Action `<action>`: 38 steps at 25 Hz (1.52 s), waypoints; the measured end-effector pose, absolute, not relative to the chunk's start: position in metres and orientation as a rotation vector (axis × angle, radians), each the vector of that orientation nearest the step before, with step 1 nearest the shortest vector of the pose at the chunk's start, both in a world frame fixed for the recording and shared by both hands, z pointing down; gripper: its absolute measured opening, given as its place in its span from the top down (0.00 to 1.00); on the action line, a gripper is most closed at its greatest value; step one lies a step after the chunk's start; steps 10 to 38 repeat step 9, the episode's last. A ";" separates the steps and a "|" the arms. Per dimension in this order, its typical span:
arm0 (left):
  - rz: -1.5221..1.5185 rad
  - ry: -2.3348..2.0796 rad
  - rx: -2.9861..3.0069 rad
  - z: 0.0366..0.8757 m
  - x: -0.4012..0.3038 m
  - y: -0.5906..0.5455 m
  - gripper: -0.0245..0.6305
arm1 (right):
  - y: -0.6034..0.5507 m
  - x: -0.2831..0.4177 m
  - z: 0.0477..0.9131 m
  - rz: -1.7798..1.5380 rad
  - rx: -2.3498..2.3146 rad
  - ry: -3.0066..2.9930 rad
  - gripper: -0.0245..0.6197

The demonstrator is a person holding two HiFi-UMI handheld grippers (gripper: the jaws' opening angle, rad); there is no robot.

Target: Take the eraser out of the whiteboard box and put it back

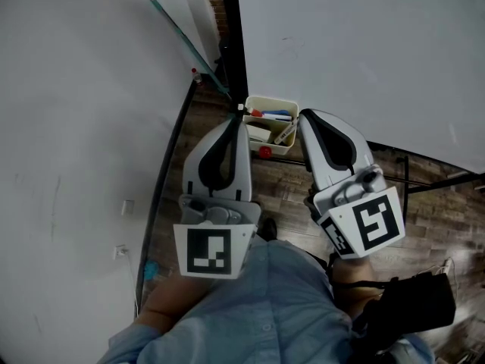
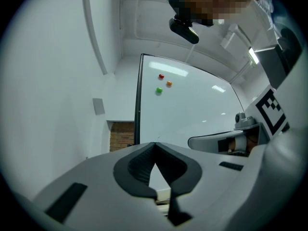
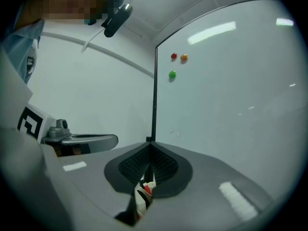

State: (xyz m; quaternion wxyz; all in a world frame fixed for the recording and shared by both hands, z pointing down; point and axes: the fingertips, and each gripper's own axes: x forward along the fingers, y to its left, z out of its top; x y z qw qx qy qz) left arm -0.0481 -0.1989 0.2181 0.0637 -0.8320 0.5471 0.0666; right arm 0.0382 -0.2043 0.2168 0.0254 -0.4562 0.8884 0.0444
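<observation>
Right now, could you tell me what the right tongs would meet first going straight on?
The right tongs would probably meet the whiteboard first, near its black edge frame; depth is unclear.

My left gripper [image 1: 238, 121] covers the 9 o'clock edge of the whiteboard box [image 1: 271, 99]; its contents are too small for me to tell apart.
</observation>
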 end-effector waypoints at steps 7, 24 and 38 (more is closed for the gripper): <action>0.205 1.653 -2.510 0.218 -0.048 -0.203 0.96 | -0.209 0.039 0.217 0.135 -1.411 2.745 0.96; 0.209 1.658 -2.511 0.218 -0.047 -0.203 0.96 | -0.210 0.039 0.217 0.136 -1.409 2.745 0.96; 0.209 1.658 -2.511 0.218 -0.047 -0.203 0.96 | -0.210 0.039 0.217 0.136 -1.409 2.745 0.96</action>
